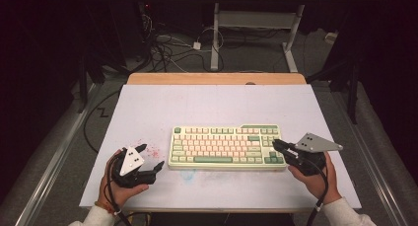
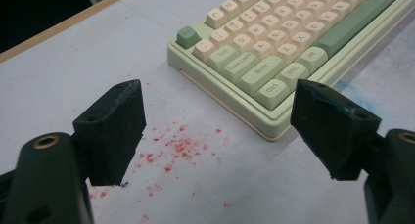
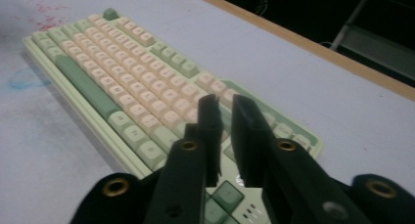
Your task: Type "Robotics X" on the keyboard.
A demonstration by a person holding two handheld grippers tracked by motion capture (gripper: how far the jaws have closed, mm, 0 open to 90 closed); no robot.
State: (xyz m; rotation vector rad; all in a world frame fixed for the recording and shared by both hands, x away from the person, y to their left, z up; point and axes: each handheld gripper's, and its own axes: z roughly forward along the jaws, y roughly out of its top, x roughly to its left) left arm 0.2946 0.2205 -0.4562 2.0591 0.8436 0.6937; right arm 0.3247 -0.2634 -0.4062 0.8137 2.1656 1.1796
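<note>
While the green and cream keyboard point(image 1: 226, 147) is lying on the white counter point(image 1: 207, 102), the left hand-held gripper point(image 2: 215, 131) is being held wide open and empty beside its left end, over red specks point(image 2: 181, 145). The right hand-held gripper point(image 3: 224, 136) is being held nearly closed, gripping nothing, above the keyboard's right end. Keys are being shown marked Tab, Caps Lock, Shift, Ctrl, Win and Alt.

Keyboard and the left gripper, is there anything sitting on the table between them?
Nothing solid. The left gripper is open beside the near left corner of the keyboard, and between them the table carries only flat red speckles. The right gripper is already over the keyboard's right end.
</note>
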